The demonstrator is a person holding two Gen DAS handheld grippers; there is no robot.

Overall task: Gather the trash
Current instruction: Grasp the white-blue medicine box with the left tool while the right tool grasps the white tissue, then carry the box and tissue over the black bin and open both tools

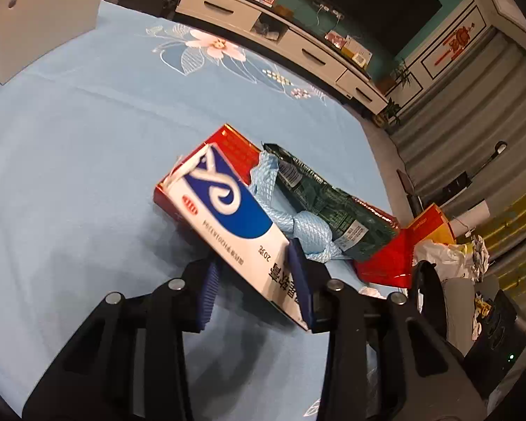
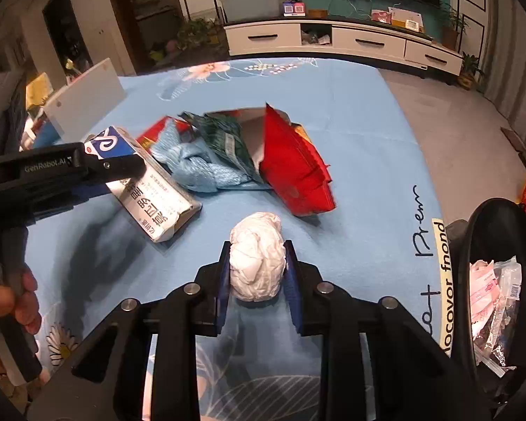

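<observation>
- Living-room setting: light blue flower-print cloth (image 2: 350, 133) covers the work surface, long white drawer cabinet (image 2: 343, 40) along the far wall.
- Left gripper (image 1: 254, 280) has its jaws narrowed onto a white-and-blue cardboard medicine box (image 1: 228, 217), pads pressing both its sides; box end tilted up off the cloth.
- Right gripper (image 2: 257, 275) jaws narrow, clamped on a crumpled white paper ball (image 2: 257, 259) near the cloth's near edge.
- Trash pile mid-cloth: torn red foil bag (image 2: 294, 172), dark green wrapper (image 2: 224, 140), light blue knotted mesh rag (image 2: 196, 165), all touching.
- Open cloth left of and beyond the pile; white upright board (image 2: 87, 105) at far left edge.
- Right edge of cloth: black-rimmed bin (image 2: 498, 280) just beside it, wrappers inside.
- Right wrist view alone shows a hand (image 2: 7, 308) on the left gripper's handle and printed lettering on the cloth.
- Left wrist view alone shows a flat red box (image 1: 235, 147) under the medicine box's far end.
</observation>
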